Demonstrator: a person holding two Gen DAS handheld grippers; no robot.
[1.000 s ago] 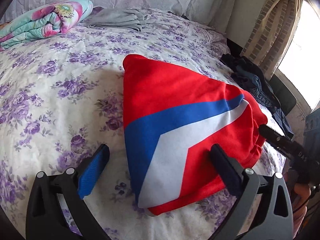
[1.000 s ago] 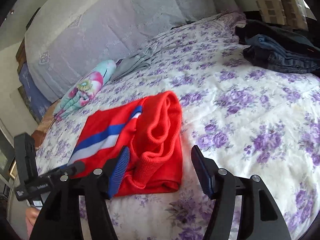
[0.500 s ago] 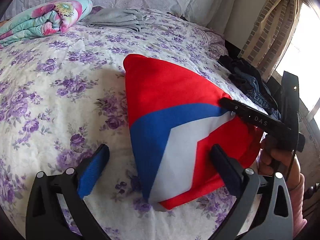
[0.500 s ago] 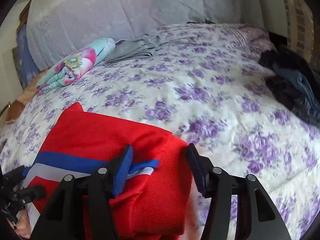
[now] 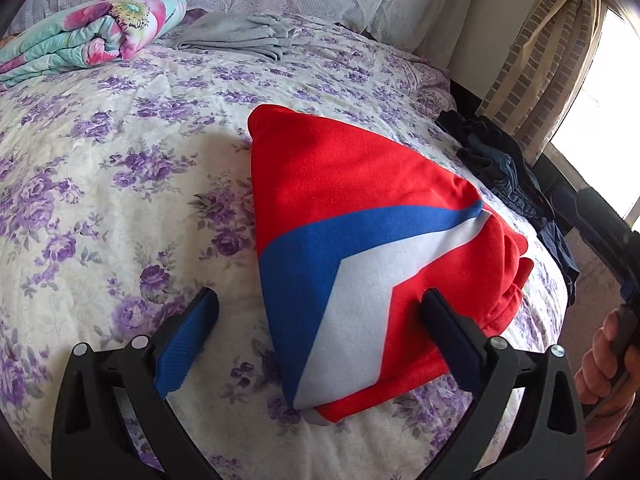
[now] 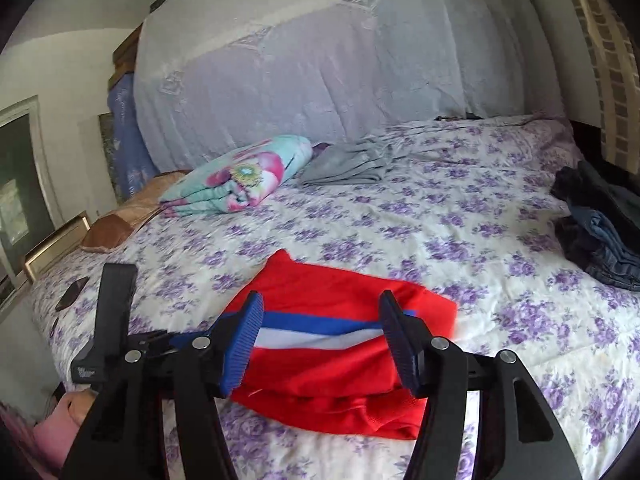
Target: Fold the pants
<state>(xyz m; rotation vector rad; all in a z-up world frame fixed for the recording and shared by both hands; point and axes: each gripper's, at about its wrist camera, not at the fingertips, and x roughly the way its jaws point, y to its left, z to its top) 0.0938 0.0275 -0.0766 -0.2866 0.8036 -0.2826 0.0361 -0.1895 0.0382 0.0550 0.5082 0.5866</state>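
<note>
- The red pants [image 5: 360, 216] lie folded in a flat bundle on the bed [image 5: 100, 200]. They sit near the bed's front edge.
- A blue stripe and a white stripe cross the top of the pants.
- The left claw [image 5: 320, 320] hangs just above the bed with its two fingers spread wide. Nothing is pinched. The near corner of the pants lies between the fingers, but the pads do not press on it.
- The right claw [image 6: 320, 340] floats over the pants, and its fingers have just been opening a little more. The pants show between the fingers, lower down, and nothing is squeezed.
- In the right claw's view, the left claw pokes in at 9 o'clock from the pants.
- A hand [image 5: 608, 360] shows at 3 o'clock in the left claw's view, holding a black handle.
- A rolled flowery blanket [image 6: 240, 176] lies at 11 o'clock from the pants, far back on the bed.
- Folded grey clothes [image 6: 348, 160] rest just beside the blanket, at 12 o'clock.
- A dark heap of jeans [image 6: 600, 232] sits at 2 o'clock by the bed's edge.
</note>
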